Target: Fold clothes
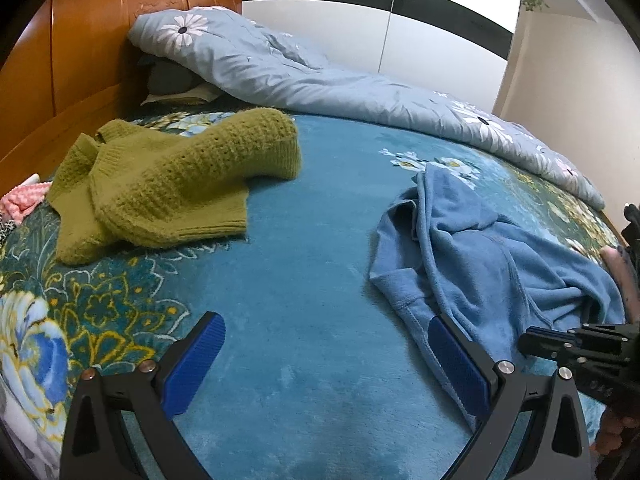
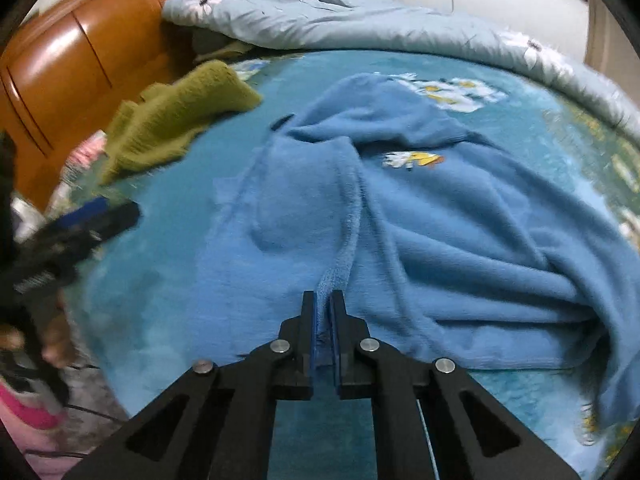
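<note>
A crumpled blue fleece garment point(image 1: 480, 248) point(image 2: 440, 220) lies on the teal floral bedspread point(image 1: 300, 240) point(image 2: 160, 288). My right gripper point(image 2: 325, 300) is shut on a ridge of its edge, and the cloth shows pinched between the pads. In the left wrist view the right gripper point(image 1: 528, 338) comes in from the right, at the garment's near edge. My left gripper point(image 1: 324, 322) stands open over bare bedspread, with its right finger point(image 1: 456, 356) beside the garment's hem. In the right wrist view the left gripper point(image 2: 108, 216) is blurred. A green knit sweater point(image 1: 172, 184) point(image 2: 180, 120) lies rumpled at the left.
A light blue daisy quilt point(image 1: 320, 76) point(image 2: 340, 12) is bunched along the far side of the bed. A wooden headboard point(image 1: 92, 40) point(image 2: 80, 60) rises at the left. A pink knit item point(image 1: 20, 200) lies at the left edge. A white wardrobe point(image 1: 380, 20) stands behind.
</note>
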Available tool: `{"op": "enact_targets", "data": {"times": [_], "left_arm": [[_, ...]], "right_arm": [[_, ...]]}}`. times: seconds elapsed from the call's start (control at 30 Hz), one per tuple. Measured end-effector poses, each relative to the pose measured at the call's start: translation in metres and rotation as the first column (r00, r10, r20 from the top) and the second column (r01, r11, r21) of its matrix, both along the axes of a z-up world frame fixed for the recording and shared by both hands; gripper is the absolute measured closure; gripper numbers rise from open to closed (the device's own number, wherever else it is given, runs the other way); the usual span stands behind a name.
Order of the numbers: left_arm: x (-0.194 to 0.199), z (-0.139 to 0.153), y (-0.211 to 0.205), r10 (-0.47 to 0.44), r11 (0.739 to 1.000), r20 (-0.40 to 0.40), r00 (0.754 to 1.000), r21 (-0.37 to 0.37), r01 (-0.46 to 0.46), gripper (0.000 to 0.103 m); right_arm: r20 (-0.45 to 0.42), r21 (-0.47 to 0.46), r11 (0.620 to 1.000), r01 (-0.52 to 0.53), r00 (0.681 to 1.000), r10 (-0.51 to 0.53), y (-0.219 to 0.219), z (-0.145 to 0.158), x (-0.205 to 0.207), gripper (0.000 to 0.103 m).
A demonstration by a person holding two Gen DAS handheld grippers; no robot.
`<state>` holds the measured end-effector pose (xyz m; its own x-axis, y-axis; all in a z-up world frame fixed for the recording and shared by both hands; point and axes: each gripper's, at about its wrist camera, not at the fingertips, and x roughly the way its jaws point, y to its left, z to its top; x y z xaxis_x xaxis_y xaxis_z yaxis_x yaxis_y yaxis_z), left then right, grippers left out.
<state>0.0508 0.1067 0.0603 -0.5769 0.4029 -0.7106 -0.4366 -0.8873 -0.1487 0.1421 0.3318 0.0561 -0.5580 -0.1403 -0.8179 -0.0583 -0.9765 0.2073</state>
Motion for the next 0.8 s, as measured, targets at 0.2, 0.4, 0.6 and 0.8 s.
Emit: {"op": "enact_targets", "data": {"times": [0.2, 0.4, 0.6, 0.8], "left_arm": [[-0.001, 0.001, 0.002, 0.000, 1.000, -0.001, 1.000, 0.007, 0.000, 0.000], [0.003, 0.003, 0.016, -0.050, 0.998, -0.003, 0.999, 0.025, 0.050, 0.000], [0.015, 0.017, 0.056, -0.187, 0.979, -0.006, 0.982, 0.082, 0.187, 0.000], [0.031, 0.026, 0.113, -0.349, 0.930, 0.024, 0.937, 0.134, 0.343, 0.000]], "right_arm": [[-0.191, -0.211, 0.972, 0.099, 0.972, -0.140, 0.047, 0.047, 0.020, 0.099], [-0.361, -0.231, 0.861, 0.453, 0.782, -0.508, 0.137, 0.099, 0.073, 0.102], [-0.368, -0.204, 0.769, 0.606, 0.680, -0.634, 0.181, 0.106, 0.118, 0.102], [-0.381, -0.210, 0.681, 0.702, 0.582, -0.718, 0.210, 0.104, 0.156, 0.102]]}}
